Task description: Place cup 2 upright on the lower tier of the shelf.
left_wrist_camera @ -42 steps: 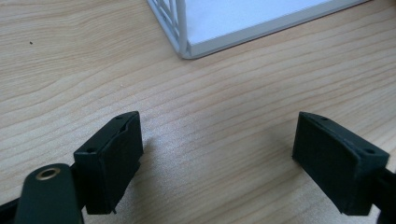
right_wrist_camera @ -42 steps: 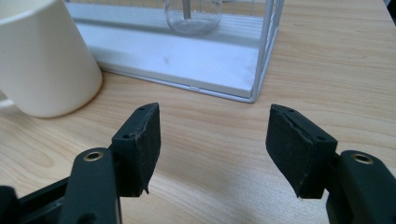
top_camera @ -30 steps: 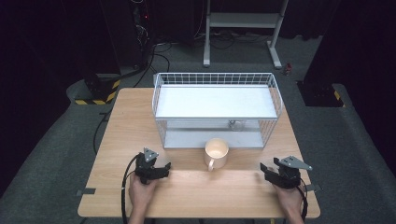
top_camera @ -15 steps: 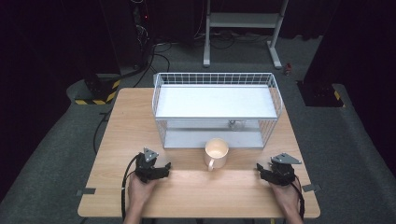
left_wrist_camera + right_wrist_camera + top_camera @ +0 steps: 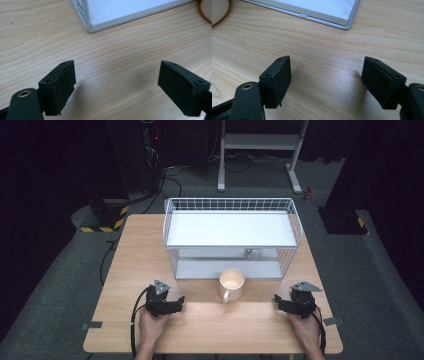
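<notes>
The cream mug (image 5: 232,283) stands on the wooden table (image 5: 130,250), just in front of the white wire rack (image 5: 232,230) — between the grippers. The left gripper (image 5: 176,302) rests with jaws apart, nothing between them; the right gripper (image 5: 278,301) has just been opening — empty too.

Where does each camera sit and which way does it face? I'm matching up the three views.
High view: above the person's side, looking forward and down on the table, rack and mug; both hands and claws show, left claw, right claw.
Left gripper view: rides the left claw, looking along its open jaws at the rack's corner.
Right gripper view: rides the right claw, whose jaws have just been opening, nothing between them.
Both gripper views share the rack base and a mug edge.
</notes>
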`<action>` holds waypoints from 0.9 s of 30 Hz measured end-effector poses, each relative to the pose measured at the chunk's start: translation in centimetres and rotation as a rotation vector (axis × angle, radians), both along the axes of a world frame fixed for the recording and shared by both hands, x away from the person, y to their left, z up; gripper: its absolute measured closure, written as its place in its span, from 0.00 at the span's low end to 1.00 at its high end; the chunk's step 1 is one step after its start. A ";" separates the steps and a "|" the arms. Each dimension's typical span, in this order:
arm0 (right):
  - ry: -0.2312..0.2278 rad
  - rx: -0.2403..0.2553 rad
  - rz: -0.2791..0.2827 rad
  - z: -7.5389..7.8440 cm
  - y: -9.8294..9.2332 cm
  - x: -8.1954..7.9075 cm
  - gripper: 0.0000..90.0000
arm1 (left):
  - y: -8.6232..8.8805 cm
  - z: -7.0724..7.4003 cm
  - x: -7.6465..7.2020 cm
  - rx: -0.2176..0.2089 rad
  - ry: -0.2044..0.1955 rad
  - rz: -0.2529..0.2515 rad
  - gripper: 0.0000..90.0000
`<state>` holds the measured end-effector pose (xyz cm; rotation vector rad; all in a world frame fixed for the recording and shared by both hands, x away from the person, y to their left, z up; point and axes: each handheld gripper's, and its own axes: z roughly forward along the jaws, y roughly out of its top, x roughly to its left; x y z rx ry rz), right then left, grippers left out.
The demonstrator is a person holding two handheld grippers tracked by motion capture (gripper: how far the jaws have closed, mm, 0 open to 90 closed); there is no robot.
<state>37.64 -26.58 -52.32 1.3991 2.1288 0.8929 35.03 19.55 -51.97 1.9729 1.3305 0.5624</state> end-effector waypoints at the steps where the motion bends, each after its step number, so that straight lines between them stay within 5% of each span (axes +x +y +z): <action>1: 0.001 0.001 -0.001 0.0 0.0 0.0 0.27 | -0.1 0.1 -0.1 0.003 -0.002 -0.004 0.17; 9: 0.001 0.001 -0.002 0.0 0.0 0.0 0.27 | -1.3 0.6 -0.7 -0.019 -0.037 -0.054 0.17; 27: 0.001 0.002 -0.003 0.0 0.0 0.0 0.27 | -4.1 1.0 -1.8 -0.061 -0.035 -0.159 0.15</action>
